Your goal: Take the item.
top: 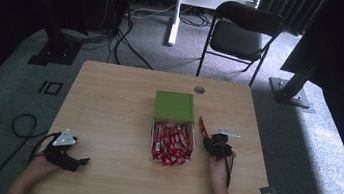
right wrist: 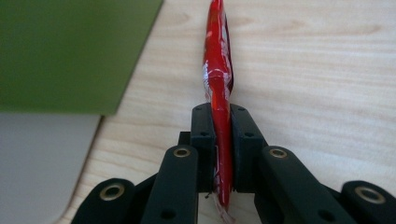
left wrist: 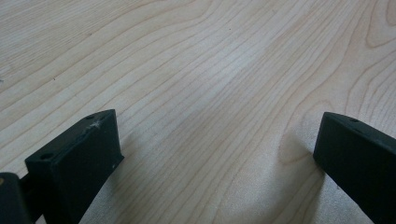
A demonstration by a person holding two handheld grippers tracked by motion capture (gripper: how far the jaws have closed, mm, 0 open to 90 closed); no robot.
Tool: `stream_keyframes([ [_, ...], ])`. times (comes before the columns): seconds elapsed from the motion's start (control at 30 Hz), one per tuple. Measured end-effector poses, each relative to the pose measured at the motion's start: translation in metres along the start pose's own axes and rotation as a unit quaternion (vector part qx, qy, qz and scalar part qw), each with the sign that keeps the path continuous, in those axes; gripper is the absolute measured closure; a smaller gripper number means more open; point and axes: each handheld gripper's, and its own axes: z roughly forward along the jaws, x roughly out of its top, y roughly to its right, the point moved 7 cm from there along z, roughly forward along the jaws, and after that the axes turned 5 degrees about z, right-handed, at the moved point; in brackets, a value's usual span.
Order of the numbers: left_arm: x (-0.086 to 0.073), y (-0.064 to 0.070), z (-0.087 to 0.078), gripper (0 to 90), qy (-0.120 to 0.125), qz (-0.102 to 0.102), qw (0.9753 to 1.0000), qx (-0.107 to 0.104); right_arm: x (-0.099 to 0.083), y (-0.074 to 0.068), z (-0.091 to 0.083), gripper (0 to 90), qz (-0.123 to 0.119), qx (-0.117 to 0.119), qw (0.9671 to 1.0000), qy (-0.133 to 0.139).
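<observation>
Counter point(top: 118, 105) bearing a box point(top: 172, 142) of red packets, its green lid point(top: 174, 106) pushed back. Just right of the box, my right tongs point(top: 210, 141) pinch one red packet point(right wrist: 218, 70) edge-on, jaws pressed flat against it; I judge it should be carried level, clear of the lid. Well left of the box, my left tongs point(left wrist: 215, 154) rest spread wide, empty.

The green lid point(right wrist: 70, 51) runs off the picture's top and left edges, and print on the red packet point(right wrist: 218, 70) is blurred.

Black folding chair point(top: 242, 34) on grey carpet point(top: 324, 147)
</observation>
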Motion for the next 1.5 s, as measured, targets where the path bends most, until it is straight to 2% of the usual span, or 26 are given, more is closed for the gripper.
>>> stream_keyframes([
  [0.1, 0.000, 0.000, 0.000, 1.6, 0.000, 0.000, 1.0000, 0.000, -0.001, -0.001, 0.001, 80.9, -0.008, -0.002, 1.0000, -0.004],
  [0.2, 0.000, 0.000, 0.000, 1.6, 0.000, 0.000, 1.0000, 0.000, 0.000, -0.001, 0.002, 63.4, -0.011, -0.005, 0.9999, 0.003],
  [0.27, 0.000, 0.000, 0.000, 1.5, 0.000, 0.000, 1.0000, 0.000, 0.000, 0.000, 0.002, 58.6, -0.011, -0.009, 0.9999, 0.004],
  [0.4, 0.000, 0.000, 0.000, 1.5, 0.000, 0.000, 1.0000, 0.000, 0.001, 0.000, 0.001, 48.1, -0.008, -0.001, 0.9999, 0.007],
  [0.6, 0.000, 0.000, 0.000, 1.5, 0.000, 0.000, 1.0000, 0.000, 0.007, 0.001, -0.010, 37.9, -0.025, 0.010, 0.9995, 0.014],
  [0.7, 0.000, 0.000, 0.000, 1.5, 0.000, 0.000, 1.0000, 0.000, 0.007, 0.004, -0.015, 30.1, -0.021, 0.017, 0.9995, 0.017],
  [0.83, 0.000, 0.000, 0.000, 1.5, 0.000, 0.000, 1.0000, 0.000, 0.007, 0.009, -0.021, 25.6, -0.019, 0.016, 0.9995, 0.020],
  [0.9, 0.000, 0.000, 0.000, 1.5, 0.000, 0.000, 1.0000, 0.000, 0.006, 0.016, -0.024, 20.8, -0.019, 0.003, 0.9994, 0.027],
  [1.1, 0.000, 0.000, 0.000, 1.5, 0.000, 0.000, 1.0000, 0.000, 0.001, 0.033, -0.033, 14.8, -0.007, -0.012, 0.9993, 0.035],
  [1.2, 0.000, 0.000, 0.000, 1.5, 0.000, 0.000, 1.0000, 0.000, -0.004, 0.039, -0.036, 14.8, -0.002, -0.007, 0.9998, 0.020],
  [1.3, 0.000, 0.000, 0.000, 1.5, 0.000, 0.000, 1.0000, 0.000, -0.008, 0.043, -0.039, 14.9, -0.006, -0.003, 0.9998, 0.017],
  [1.5, 0.000, 0.000, 0.000, 1.5, 0.000, -0.001, 1.0000, 0.000, -0.014, 0.053, -0.047, 14.7, -0.012, -0.021, 0.9995, 0.022],
])
